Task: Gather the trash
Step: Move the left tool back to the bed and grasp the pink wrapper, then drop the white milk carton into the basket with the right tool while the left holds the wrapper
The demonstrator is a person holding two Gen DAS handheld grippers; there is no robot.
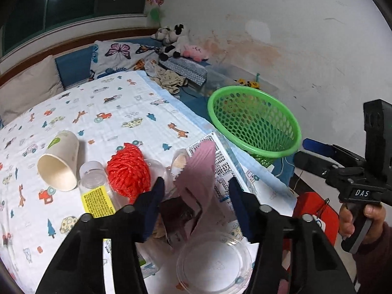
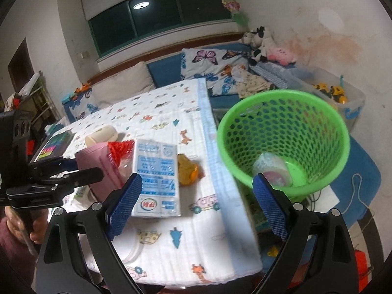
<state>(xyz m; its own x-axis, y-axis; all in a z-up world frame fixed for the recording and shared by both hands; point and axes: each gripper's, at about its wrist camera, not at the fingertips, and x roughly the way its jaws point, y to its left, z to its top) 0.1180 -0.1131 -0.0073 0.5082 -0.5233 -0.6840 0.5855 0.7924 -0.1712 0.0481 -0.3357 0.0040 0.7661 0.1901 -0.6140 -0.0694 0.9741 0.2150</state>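
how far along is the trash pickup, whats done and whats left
Done: one crumpled wrapper already lies in the green basket. In hand: the left gripper is at the pink wrapper, though a firm grip isn't clear; the right gripper is open and empty. Left: paper cup, red net, milk carton.

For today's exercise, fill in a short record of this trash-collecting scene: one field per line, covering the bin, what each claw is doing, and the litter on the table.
bin: green mesh basket, beside the table's edge, tilted toward the table
bin contents: one crumpled clear wrapper
left claw: open around a pink wrapper, grip not confirmed
right claw: open, holds nothing
litter on table: paper cup on its side, red net, clear jar, printed carton, clear lid
table cover: cartoon-print cloth
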